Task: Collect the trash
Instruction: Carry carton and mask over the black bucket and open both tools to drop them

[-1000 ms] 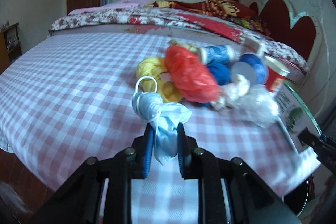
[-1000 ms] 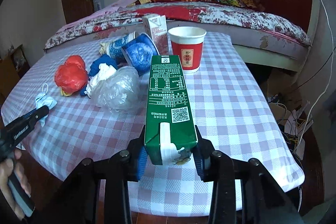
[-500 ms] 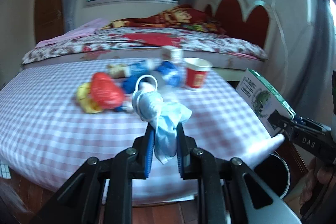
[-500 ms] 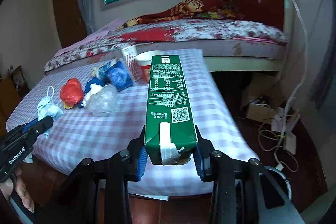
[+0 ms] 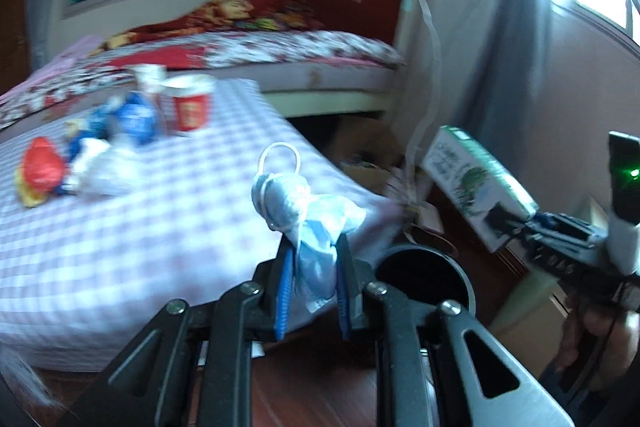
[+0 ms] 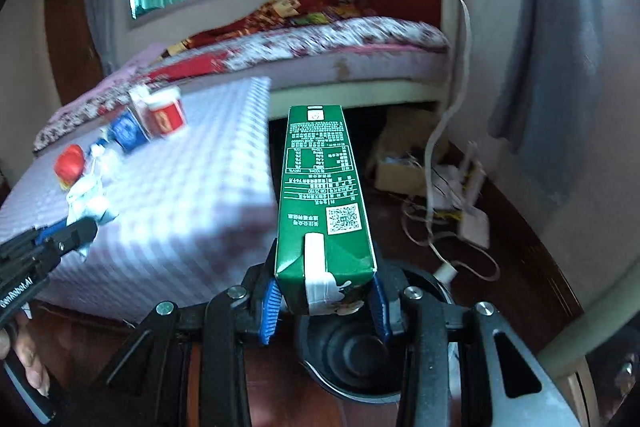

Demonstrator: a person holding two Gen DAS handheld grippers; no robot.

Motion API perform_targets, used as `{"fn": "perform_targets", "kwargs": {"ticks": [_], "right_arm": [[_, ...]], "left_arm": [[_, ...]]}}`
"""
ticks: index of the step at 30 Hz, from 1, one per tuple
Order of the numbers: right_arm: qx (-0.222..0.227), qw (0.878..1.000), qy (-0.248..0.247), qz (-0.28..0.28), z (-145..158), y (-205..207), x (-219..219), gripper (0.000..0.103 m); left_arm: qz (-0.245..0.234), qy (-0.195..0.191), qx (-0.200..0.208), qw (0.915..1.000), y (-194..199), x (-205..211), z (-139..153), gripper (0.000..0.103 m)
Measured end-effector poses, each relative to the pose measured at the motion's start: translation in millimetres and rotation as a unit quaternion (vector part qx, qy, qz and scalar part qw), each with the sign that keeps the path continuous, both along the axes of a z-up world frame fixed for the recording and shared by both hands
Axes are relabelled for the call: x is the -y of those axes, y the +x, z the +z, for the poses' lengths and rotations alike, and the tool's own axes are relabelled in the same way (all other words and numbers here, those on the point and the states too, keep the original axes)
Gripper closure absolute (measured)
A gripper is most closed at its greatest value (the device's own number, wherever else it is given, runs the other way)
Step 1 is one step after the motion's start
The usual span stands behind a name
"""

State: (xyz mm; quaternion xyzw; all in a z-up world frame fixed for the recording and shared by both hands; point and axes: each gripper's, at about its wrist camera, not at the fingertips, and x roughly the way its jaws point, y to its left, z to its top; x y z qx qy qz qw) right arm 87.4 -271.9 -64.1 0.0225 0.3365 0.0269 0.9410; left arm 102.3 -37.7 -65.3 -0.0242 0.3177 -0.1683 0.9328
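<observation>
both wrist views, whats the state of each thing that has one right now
left hand-held gripper: shut on the blue face mask
blue face mask: crumpled, held off the table
right hand-held gripper: shut on the green carton
green carton: held by its gabled end, above the bin
black trash bin: open, on the floor beside the table
red paper cup: upright on the table
red plastic bag: balled up on the table
</observation>
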Motion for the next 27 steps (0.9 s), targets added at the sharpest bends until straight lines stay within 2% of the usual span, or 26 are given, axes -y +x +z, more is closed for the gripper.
{"fn": "perform_targets", "kwargs": {"ticks": [5,11,21,27], "right_arm": [[-0.031,0.999,-0.002,-0.017,-27.3,-17.3,40.4,0.064],[-0.062,0.998,-0.006,-0.021,-53.7,-25.9,78.7,0.064],[-0.106,0.994,-0.018,0.027,-91.8,-0.4,94.6,0.064],[-0.129,0.99,-0.017,0.055,-107.0,18.3,97.3,0.064]], "left_arm": [[-0.067,0.0,-0.025,0.9974,-4.4,63.6,-16.4,0.083],[-0.114,0.006,-0.063,0.9915,-0.5,112.5,-41.7,0.083],[-0.16,0.02,-0.122,0.9794,24.1,144.2,-86.2,0.083],[-0.167,0.007,-0.153,0.974,37.1,152.1,-102.2,0.083]]}}
